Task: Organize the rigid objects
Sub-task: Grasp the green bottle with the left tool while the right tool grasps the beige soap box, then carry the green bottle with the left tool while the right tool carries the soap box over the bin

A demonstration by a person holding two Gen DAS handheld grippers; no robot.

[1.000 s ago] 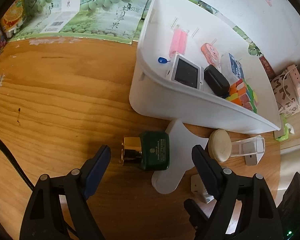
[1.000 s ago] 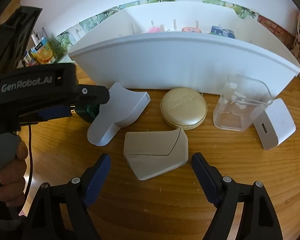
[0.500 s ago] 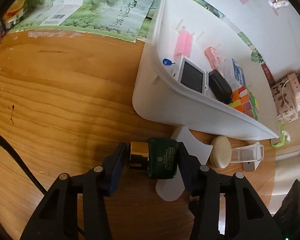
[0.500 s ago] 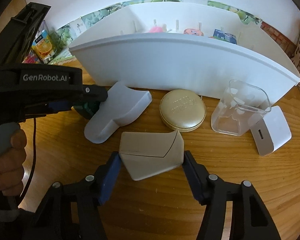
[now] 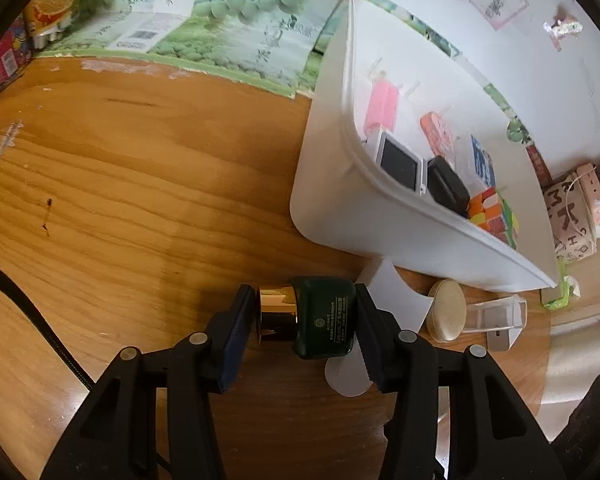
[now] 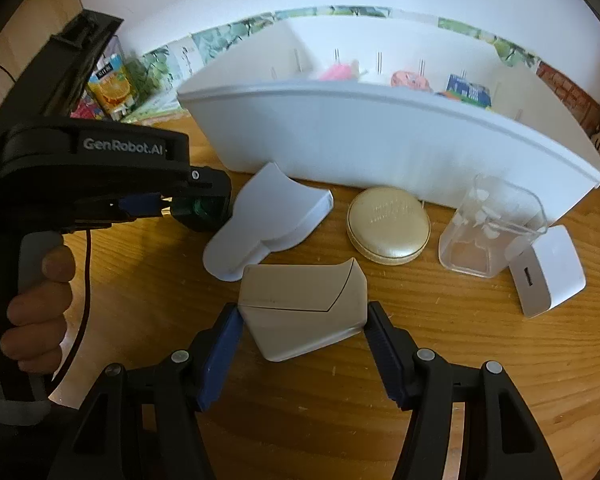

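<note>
1. Clamping a dark green glass bottle with a gold cap [image 5: 324, 322], the left gripper [image 5: 300, 330] has just closed its jaws end to end; the bottle lies on the wooden counter [image 5: 140, 200].
2. The right gripper [image 6: 302, 344] has just closed its jaws on a beige angular plastic case [image 6: 304, 308], near the white plastic bin [image 6: 380, 144].

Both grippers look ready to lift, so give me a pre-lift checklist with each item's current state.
1. Left gripper shut on the green bottle: ok.
2. Right gripper shut on the beige case: ok.
3. Grip on the bottle spans gold cap to base: ok.
4. White bin has free room for both: cannot tell.
5. Beige case clear of the white scoop: cannot tell.
</note>
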